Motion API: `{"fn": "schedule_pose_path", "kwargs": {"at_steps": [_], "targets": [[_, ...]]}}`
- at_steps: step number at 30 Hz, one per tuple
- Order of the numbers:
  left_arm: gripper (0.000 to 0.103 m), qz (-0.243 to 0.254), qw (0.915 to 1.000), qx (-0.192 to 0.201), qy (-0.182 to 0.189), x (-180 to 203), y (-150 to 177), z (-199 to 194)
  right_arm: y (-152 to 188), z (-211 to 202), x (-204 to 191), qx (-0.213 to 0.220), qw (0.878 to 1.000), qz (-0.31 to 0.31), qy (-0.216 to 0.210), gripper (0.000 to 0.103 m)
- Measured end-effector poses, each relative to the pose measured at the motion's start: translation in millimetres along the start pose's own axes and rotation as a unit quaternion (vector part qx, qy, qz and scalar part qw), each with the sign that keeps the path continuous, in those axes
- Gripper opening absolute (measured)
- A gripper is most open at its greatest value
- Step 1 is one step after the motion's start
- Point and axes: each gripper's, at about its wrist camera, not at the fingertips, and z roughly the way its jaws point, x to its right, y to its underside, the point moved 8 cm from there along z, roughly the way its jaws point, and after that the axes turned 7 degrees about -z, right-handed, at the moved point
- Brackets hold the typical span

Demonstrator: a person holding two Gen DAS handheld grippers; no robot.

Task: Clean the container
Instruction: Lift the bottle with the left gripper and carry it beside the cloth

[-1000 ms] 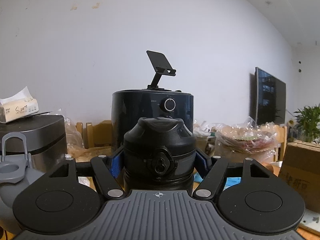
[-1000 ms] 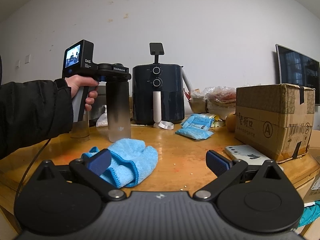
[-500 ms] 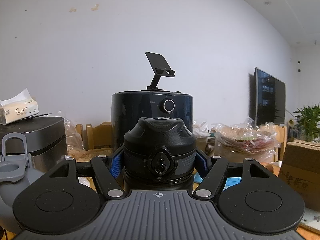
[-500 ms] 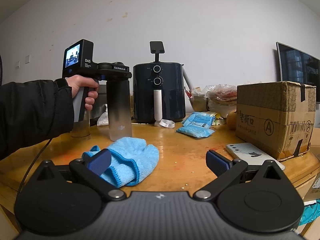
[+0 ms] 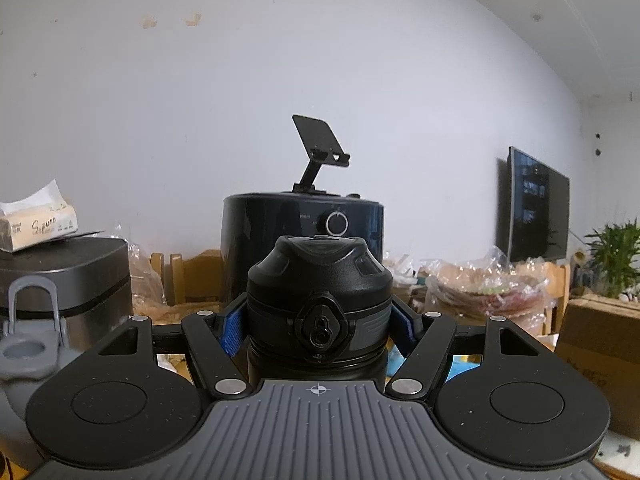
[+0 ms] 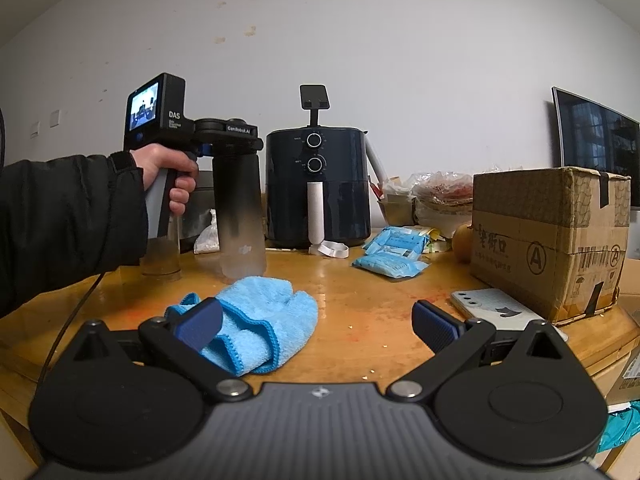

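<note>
Bottle [image 6: 240, 208]: tall, upright on the desk [image 6: 360, 280], base just behind the cloth [image 6: 260, 320], in front of the air fryer [image 6: 318, 186]. Dark at the top, fading to frosted clear at the bottom. Probably hard plastic: stiff, smooth, likely light if empty, though contents cannot be told through the frosting. Slippery to rubbing, and top-heavy in the sense that any push low down, with the hold high up, will try to swing it.

Cap [image 5: 318, 296]: black, ribbed, with a lock button facing the left wrist camera. Clamped from both sides by the left gripper [image 5: 318, 328], blue pads pressed on its flanks just under the dome. A fair place to hold: grooves give bite, and the widest, stiffest part sits there. Seen from the right wrist view, the left gripper [image 6: 224, 146] grasped by a hand [image 6: 172, 172] in a dark sleeve, level, at the bottle's top.

Cloth: blue microfibre, soft, limp, bunched in folds, lying on the desk. Best pinched at a thick fold rather than a single flat layer, so it comes up as a wad fit for wiping the bottle's wall.

Right gripper [image 6: 318, 320]: fingers wide apart, nothing between the pads, low over the desk; left pad right above the cloth's near edge, touching or not cannot be told.

Farther out: cardboard box [image 6: 548, 236] on the right, a phone [image 6: 500, 312] flat beside it, blue packets [image 6: 392, 256] near the fryer.
</note>
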Motion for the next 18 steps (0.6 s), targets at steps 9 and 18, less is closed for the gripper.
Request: {"fn": "schedule_pose_path", "kwargs": {"at_steps": [9,18], "targets": [[0.067,0.008,0.9999,0.003,0.006,6,-8,-7,-2,-2,-2,0.004,1.0,-0.001,-0.003,0.103],[0.067,0.007,1.0,0.001,0.003,5,-9,-17,-3,-2,-1,0.005,1.0,0.0,-0.004,0.103]]}}
